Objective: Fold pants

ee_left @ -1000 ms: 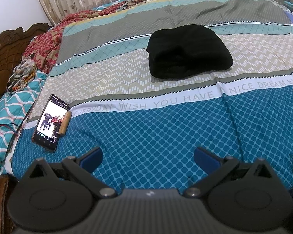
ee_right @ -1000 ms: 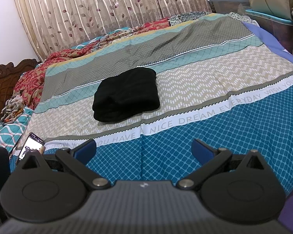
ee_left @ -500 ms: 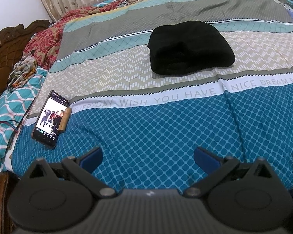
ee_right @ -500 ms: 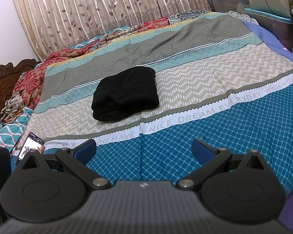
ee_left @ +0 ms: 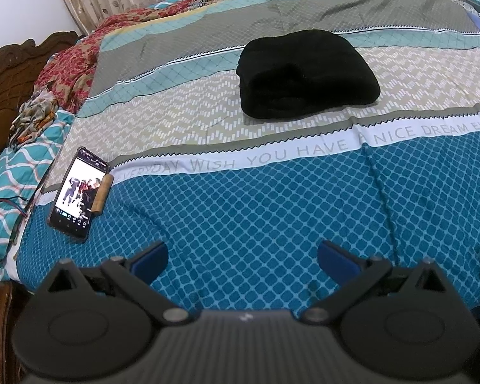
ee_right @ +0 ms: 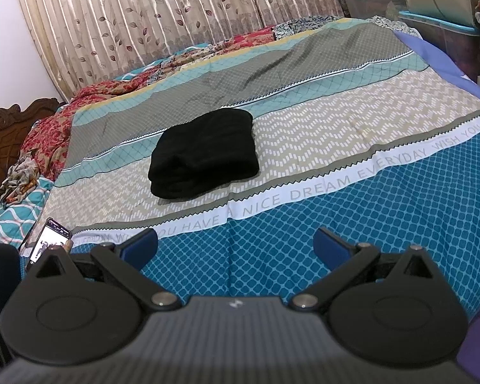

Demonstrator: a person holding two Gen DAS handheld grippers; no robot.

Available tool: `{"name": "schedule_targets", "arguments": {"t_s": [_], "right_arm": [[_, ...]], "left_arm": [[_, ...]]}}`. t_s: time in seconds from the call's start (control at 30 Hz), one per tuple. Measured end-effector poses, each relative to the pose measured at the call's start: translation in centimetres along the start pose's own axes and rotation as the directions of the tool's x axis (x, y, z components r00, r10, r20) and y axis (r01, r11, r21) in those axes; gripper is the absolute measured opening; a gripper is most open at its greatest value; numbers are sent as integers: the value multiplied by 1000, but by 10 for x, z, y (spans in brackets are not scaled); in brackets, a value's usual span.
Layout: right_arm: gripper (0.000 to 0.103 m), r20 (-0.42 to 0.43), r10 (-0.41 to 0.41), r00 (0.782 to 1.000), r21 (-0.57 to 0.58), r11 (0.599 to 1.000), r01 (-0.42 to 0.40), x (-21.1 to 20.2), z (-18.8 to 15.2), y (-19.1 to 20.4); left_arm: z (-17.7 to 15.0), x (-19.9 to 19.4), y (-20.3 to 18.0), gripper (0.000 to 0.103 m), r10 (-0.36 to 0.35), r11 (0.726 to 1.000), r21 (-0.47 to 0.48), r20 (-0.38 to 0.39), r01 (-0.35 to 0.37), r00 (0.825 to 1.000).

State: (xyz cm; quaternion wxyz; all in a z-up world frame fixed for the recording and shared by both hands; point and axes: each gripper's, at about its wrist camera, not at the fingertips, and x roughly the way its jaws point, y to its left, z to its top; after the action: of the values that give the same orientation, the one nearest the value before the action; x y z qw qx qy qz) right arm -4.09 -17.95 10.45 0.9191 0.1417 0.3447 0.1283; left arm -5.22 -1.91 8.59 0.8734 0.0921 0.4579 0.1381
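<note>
The black pants (ee_left: 307, 73) lie folded into a compact bundle on the striped bedspread (ee_left: 272, 217), in the beige zigzag band. They also show in the right wrist view (ee_right: 204, 156). My left gripper (ee_left: 243, 257) is open and empty, hovering above the blue patterned part of the bed, well short of the pants. My right gripper (ee_right: 235, 246) is open and empty too, near the bed's front edge, apart from the pants.
A phone (ee_left: 78, 192) with a lit screen lies at the bed's left side, a small brown cylinder (ee_left: 102, 193) beside it. Crumpled red and teal bedding (ee_left: 64, 70) and a carved wooden headboard (ee_left: 6, 73) are on the left. Curtains (ee_right: 176, 16) and storage bins (ee_right: 448, 32) stand behind.
Both grippers stay open and empty. The views shift only slightly; the folded pants have not moved.
</note>
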Motion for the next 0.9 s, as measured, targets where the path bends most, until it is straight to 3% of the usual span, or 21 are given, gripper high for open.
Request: {"name": "schedule_targets", "arguments": {"t_s": [0.9], "right_arm": [[103,-47,-4,999,33,999,6,16,-2,-11]], "left_arm": [[-2,23,-12,103,-32,999,20,-91,34,995]]}}
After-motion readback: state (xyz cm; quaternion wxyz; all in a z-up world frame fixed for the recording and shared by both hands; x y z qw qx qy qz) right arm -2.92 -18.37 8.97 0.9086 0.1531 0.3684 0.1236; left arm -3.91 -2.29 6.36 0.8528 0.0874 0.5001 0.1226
